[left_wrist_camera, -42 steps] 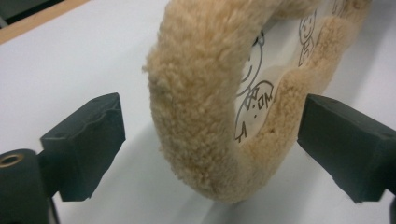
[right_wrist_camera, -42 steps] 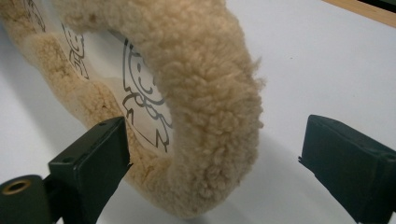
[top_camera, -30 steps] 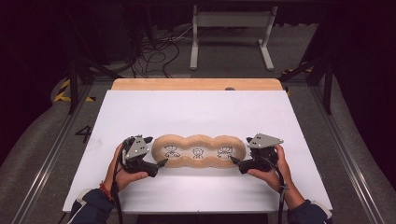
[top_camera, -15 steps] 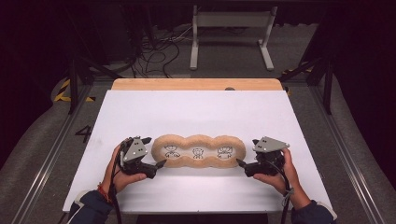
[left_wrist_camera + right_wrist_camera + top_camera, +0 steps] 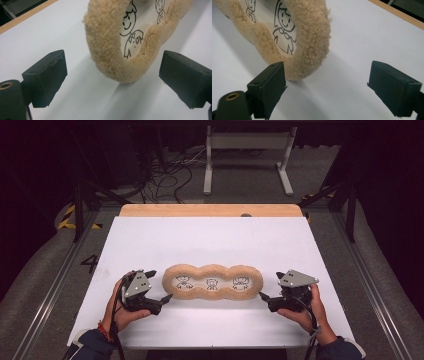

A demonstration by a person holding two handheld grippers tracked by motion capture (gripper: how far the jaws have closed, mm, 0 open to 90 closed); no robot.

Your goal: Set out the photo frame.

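Now both tongs sit wide open — nothing gripped.
Between the left gripper and right gripper lies the fluffy three-picture frame — its ends just ahead of each pair of jaws.

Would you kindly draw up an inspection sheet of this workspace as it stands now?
Surface: white table top, flat, with a wooden strip along its far edge.
Job's things: one fluffy tan three-lobed item lying flat near the front, three cartoon figures drawn on its white inner panels.
Clutter: nothing seen on the white top.
Grippers: left gripper open at the item's left end; right gripper open just off its right end; neither grips it.
Cables: a black cable trails from the left gripper; loose cables on the floor beyond.
Surroundings: dark room, white metal stand behind the table.
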